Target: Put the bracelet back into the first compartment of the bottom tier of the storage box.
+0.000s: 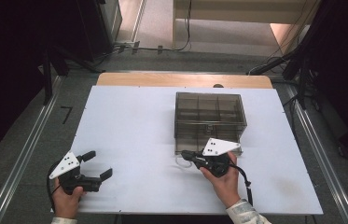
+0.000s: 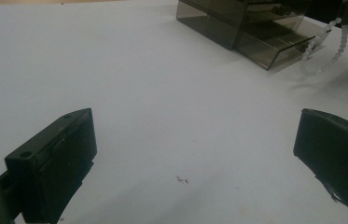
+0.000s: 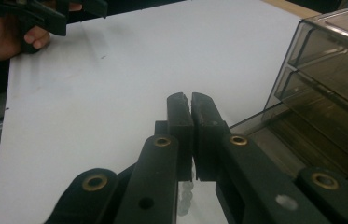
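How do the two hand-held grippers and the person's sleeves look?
Both the left hand-held gripper and the right hand-held gripper are black, each topped by a pale three-cornered plate with dark dots. Brass-coloured rivets mark the right one's links. A black cable trails from it. The sleeve is light, patterned.

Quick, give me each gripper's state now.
Left gripper: open, holding nothing.
Right gripper: shut on the bead string, beside the box's open drawer.

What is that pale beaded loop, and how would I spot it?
Start at the white table and find the smoky see-through drawer box. Its bottom drawer is pulled out; right beside it the right hand-held gripper holds a string of whitish beads, the only pale, dangling thing there.
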Available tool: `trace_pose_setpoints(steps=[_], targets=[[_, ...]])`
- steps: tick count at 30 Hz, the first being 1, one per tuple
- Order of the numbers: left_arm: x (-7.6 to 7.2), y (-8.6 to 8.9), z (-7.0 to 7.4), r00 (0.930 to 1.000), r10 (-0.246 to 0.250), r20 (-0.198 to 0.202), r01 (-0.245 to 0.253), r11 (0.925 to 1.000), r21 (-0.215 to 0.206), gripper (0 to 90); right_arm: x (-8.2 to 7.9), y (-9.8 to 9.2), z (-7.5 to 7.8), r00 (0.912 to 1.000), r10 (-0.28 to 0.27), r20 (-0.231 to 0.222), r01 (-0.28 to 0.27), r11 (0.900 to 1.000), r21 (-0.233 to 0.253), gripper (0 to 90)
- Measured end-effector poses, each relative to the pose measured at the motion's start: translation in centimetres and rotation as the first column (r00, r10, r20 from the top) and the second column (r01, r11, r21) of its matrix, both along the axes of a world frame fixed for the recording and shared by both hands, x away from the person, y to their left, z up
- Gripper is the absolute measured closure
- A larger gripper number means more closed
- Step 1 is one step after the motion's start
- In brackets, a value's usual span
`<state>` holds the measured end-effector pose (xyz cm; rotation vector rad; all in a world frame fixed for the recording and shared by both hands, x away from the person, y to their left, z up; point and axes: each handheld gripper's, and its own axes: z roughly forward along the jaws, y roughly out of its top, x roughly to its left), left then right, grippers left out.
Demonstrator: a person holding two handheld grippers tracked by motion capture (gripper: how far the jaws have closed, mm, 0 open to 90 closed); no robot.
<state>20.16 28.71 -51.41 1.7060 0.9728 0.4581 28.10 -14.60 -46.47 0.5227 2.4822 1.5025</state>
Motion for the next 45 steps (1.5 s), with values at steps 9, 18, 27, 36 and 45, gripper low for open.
trace_pose_setpoints(steps=[9, 18, 27, 36, 45], targets=[[0.0, 0.0, 0.0, 1.0, 0.0, -0.001, 0.0, 1.0, -0.001, 0.0, 0.6, -0.7, 0.5, 0.9996, -0.028, 0.007, 0.028, 0.999, 0.022, 85.4], [0.0, 0.0, 0.0, 1.0, 0.0, -0.003, 0.0, 1.0, -0.003, 0.0, 1.3, -0.8, 0.8, 0.999, -0.043, 0.012, 0.042, 0.999, 0.034, 85.5], [0.0, 0.0, 0.0, 1.0, -0.001, -0.002, 0.001, 1.0, -0.003, 0.0, 2.2, -1.0, 1.4, 0.9971, -0.073, 0.023, 0.071, 0.996, 0.057, 85.4], [0.0, 0.0, 0.0, 1.0, -0.001, -0.003, 0.001, 1.0, -0.004, 0.0, 3.3, -1.1, 1.0, 0.9933, -0.113, 0.021, 0.112, 0.991, 0.07, 85.4], [0.0, 0.0, 0.0, 1.0, -0.002, -0.002, 0.002, 1.0, -0.003, 0.0, 4.2, -0.4, 0.5, 0.9917, -0.127, 0.017, 0.126, 0.991, 0.052, 85.4]])
